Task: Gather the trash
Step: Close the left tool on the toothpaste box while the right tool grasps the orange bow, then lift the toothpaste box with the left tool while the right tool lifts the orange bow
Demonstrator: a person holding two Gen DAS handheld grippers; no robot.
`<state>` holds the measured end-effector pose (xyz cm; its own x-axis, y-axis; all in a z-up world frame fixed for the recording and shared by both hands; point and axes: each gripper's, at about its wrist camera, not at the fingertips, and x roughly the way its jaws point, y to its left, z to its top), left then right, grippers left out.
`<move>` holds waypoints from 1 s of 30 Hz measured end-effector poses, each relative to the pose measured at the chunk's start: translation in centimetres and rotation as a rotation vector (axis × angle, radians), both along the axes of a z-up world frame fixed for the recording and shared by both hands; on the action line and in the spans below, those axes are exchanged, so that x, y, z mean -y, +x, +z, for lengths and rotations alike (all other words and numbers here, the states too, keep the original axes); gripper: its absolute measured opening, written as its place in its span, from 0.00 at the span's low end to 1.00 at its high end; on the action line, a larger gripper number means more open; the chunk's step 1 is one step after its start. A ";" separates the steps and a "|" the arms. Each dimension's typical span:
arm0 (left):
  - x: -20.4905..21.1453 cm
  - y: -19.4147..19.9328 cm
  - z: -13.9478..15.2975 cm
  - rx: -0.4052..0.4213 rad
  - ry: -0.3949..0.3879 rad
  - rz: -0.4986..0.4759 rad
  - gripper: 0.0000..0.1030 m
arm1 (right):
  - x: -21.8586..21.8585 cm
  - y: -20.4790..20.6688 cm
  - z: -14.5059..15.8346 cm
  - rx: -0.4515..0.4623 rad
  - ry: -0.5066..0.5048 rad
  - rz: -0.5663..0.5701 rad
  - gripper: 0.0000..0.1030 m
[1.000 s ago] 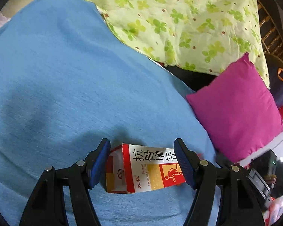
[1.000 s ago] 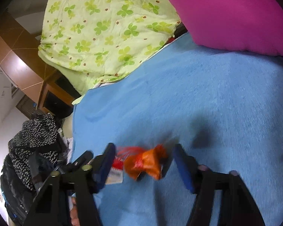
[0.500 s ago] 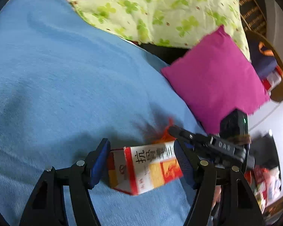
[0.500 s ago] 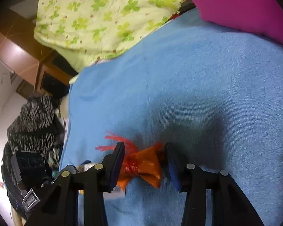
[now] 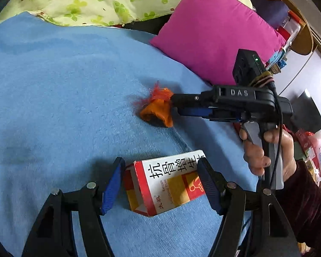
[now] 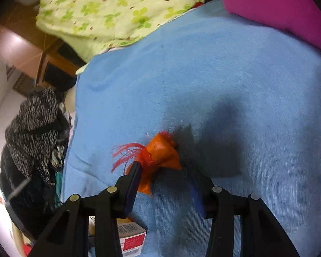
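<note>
A red, white and yellow medicine box [image 5: 167, 182] with Chinese print sits between the blue pads of my left gripper [image 5: 160, 165], which is shut on it just above the blue blanket [image 5: 53, 85]. The box's barcode end [image 6: 130, 235] shows at the bottom of the right wrist view. An orange wrapper [image 5: 158, 109] with red frayed strands lies farther along the blanket. My right gripper [image 6: 163, 169] is shut on the wrapper [image 6: 162, 150] near its lower end. In the left wrist view the right gripper [image 5: 173, 102] reaches in from the right, held by a hand [image 5: 267, 150].
A magenta cushion [image 5: 216, 34] lies at the back right and a green clover quilt [image 5: 96, 0] along the back of the bed. A black-and-white speckled bag [image 6: 34, 124] sits past the blanket's left edge. Cluttered shelves and bags [image 5: 314, 147] stand at the far right.
The right jaws narrowed onto the orange wrapper. My left gripper swung sideways and rolled with the box in it, bringing the wrapper, the right gripper and the hand into its view.
</note>
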<state>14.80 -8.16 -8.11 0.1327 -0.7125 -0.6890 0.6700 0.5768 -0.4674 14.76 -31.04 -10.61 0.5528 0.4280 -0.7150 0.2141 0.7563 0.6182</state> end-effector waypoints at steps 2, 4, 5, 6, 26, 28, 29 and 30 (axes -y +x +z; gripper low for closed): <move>-0.7 -0.6 0.6 0.004 -0.012 0.004 0.69 | 0.3 -0.2 0.0 0.013 0.066 -0.033 0.52; -1.1 -1.2 1.2 0.027 -0.019 -0.012 0.69 | 0.1 -0.2 0.3 0.028 0.092 -0.056 0.59; -1.3 -1.9 1.7 0.050 -0.020 -0.030 0.69 | 0.0 0.0 0.4 0.031 0.093 -0.062 0.60; -1.4 -2.4 2.0 0.068 -0.020 -0.044 0.69 | -0.3 0.2 0.3 0.030 0.094 -0.067 0.60; 1.5 -5.1 2.8 0.312 0.105 -0.128 0.76 | -3.2 2.7 0.4 0.080 -0.043 -0.057 0.32; 2.2 -5.6 2.5 0.334 0.110 -0.146 0.77 | -3.4 2.7 0.4 0.081 -0.009 -0.044 0.32; 2.7 -6.0 2.2 0.358 0.122 -0.159 0.79 | -3.4 2.8 0.2 0.079 0.012 -0.038 0.33; 3.0 -6.4 2.0 0.388 0.137 -0.169 0.80 | -3.5 2.8 0.1 0.075 0.025 -0.034 0.35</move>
<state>8.39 -11.15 -6.13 0.2897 -0.6516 -0.7011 0.8707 0.4835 -0.0897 17.56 -27.57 -10.49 0.6187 0.4253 -0.6605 0.1915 0.7338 0.6518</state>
